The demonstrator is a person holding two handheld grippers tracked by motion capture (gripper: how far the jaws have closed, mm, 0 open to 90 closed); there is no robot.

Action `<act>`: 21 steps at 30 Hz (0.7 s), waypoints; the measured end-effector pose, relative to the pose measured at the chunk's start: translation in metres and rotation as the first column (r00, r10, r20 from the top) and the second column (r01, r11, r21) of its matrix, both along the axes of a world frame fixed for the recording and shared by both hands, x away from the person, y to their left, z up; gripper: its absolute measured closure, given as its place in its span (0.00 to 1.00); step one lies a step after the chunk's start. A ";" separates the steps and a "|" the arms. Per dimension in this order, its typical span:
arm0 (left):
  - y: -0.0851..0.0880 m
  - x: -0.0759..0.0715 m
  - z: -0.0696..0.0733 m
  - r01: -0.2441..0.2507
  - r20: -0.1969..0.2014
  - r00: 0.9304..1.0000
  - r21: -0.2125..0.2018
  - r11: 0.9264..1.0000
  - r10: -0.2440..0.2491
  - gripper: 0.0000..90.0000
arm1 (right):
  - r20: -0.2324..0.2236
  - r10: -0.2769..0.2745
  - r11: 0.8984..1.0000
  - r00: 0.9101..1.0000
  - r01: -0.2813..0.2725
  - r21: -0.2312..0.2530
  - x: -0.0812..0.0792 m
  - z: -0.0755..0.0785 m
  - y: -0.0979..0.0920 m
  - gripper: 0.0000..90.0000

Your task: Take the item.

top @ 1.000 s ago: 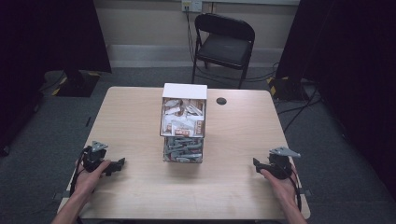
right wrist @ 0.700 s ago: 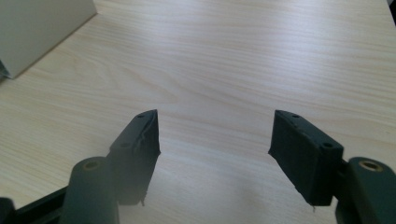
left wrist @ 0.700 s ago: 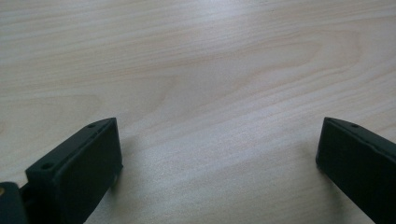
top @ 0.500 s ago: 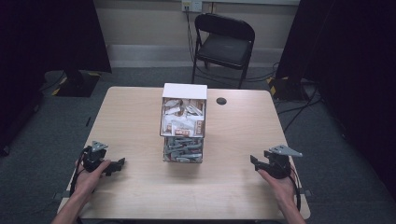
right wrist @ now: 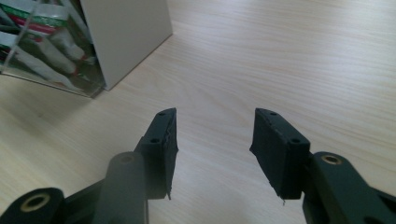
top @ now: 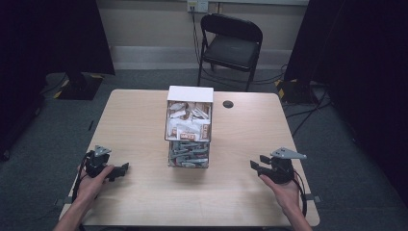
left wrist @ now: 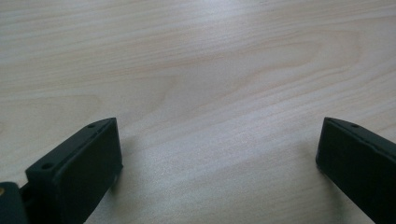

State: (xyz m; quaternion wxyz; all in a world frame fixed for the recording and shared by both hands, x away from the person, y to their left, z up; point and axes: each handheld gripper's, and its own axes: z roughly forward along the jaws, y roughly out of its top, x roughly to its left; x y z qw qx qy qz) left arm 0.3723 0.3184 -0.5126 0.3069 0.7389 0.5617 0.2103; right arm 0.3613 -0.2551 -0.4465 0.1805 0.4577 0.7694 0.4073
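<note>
Two grippers — left gripper [top: 107,166] with jaws wide apart over bare table [top: 139,120], right gripper [top: 269,168] with jaws just closing, half apart, nothing between. One box [top: 189,126] of packets stands mid-table between them, well apart from both — one chair [top: 231,45] beyond.

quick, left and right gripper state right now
left gripper: open wide, nothing between the jaws, resting near the table.
right gripper: open but jaws have just been closing, nothing between them, pointing toward the box of packets.
</note>
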 end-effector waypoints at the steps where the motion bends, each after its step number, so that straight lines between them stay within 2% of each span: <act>1: 0.000 0.000 0.000 0.000 0.000 1.000 0.000 1.000 0.000 0.00 | -0.006 0.011 1.000 1.000 -0.011 0.007 0.000 0.001 0.002 0.58; 5: 0.000 0.000 0.000 0.000 0.000 1.000 0.000 1.000 0.000 0.00 | -0.013 0.059 0.998 0.998 -0.059 0.013 -0.001 0.005 0.010 0.59; 9: 0.000 0.000 0.000 0.000 0.000 1.000 0.000 1.000 0.000 0.00 | -0.016 0.078 0.997 0.997 -0.078 0.020 -0.002 0.007 0.015 0.60; 17: 0.000 0.000 0.000 0.000 0.000 1.000 0.000 1.000 0.000 0.00 | -0.005 0.151 0.988 0.989 -0.150 0.045 -0.005 0.014 0.028 0.64; 21: 0.000 0.000 0.000 0.000 0.000 1.000 0.000 1.000 0.000 0.00 | 0.015 0.175 0.984 0.984 -0.175 0.021 -0.006 0.020 0.037 0.64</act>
